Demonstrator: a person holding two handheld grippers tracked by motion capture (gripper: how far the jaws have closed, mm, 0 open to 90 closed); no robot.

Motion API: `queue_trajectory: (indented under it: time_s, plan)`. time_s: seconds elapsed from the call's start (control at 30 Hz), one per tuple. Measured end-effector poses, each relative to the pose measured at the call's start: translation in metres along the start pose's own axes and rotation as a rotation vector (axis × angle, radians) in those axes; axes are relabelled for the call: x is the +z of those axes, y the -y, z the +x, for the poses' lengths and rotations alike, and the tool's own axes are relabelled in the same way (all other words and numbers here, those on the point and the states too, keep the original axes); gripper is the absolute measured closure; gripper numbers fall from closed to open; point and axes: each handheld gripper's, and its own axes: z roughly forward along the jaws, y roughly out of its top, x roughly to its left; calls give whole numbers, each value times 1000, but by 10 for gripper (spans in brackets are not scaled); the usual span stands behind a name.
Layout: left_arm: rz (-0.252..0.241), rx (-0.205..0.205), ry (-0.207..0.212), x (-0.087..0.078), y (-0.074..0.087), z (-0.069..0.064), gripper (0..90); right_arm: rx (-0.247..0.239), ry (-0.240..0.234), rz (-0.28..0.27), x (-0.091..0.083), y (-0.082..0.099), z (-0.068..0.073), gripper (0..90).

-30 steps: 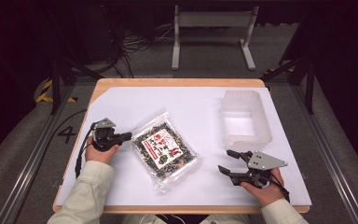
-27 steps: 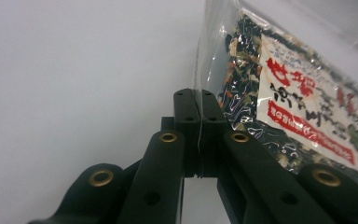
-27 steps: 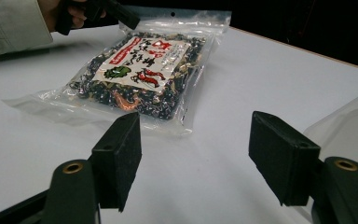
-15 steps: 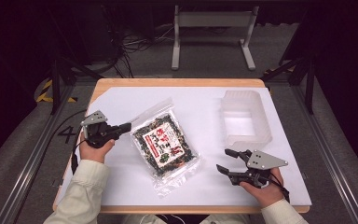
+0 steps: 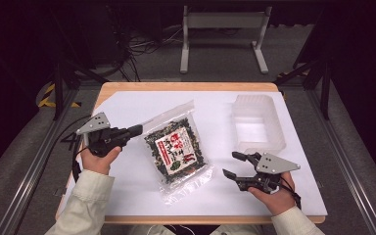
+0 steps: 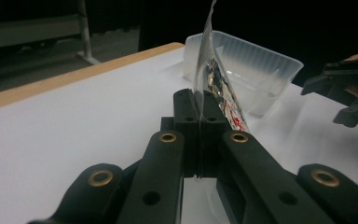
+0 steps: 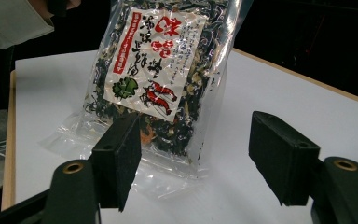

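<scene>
While lifted, packet [image 6: 216, 84] between left claw [image 6: 199, 109]

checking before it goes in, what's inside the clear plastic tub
The clear plastic tub looks empty: its pale bottom shows through the open top in the high view. In the left gripper view, the lifted snack bag covers part of its inside.

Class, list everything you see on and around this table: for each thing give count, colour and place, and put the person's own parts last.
Snack bag: one, clear with dark contents and a red-and-white label, table centre, one edge lifted.
Plastic tub: one, translucent white, far right of the table.
Table: one, white top with wooden rim.
Metal stand: one, grey, on the floor behind.
Left claw: one, black, shut on the bag's edge.
Right claw: one, black, open, near the bag.
Sleeves: two, pale, bottom.
</scene>
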Motion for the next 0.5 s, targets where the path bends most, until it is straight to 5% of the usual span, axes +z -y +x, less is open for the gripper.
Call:
queue_trajectory:
  time_s: [0.5]
  plan:
    - [-84,117,43,-17,-27,-41,899,32,-19,-19,13,-29,-6,251]
